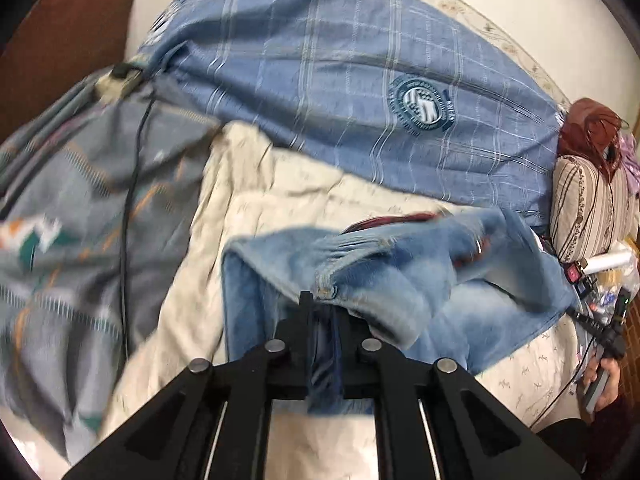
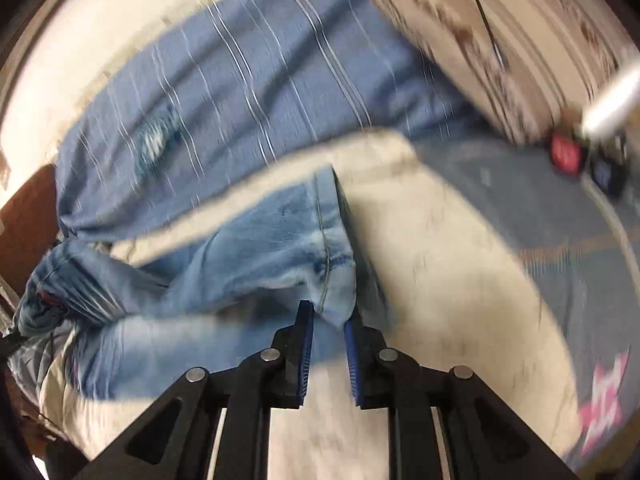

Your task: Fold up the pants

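Left wrist view: jeans (image 1: 400, 288) lie bunched at frame centre on a cream quilt (image 1: 280, 200), their waistband edge running toward the right. The left gripper (image 1: 324, 312) is clamped on a fold of the denim, fabric pinched between the jaws. Bare quilt shows to the left of the jeans and below them. A blue checked sheet (image 1: 340, 60) fills the upper frame; a grey patterned blanket (image 1: 80, 200) with a black cable (image 1: 128, 220) lies at left. A striped pillow (image 1: 588, 204) sits at the right edge.

Right wrist view (blurred): the right gripper (image 2: 328, 320) has its jaws parted, with a seamed denim edge hanging between the blue pads (image 2: 306, 344); whether they touch it cannot be told. Only this view shows a red item (image 2: 566, 154) at upper right.
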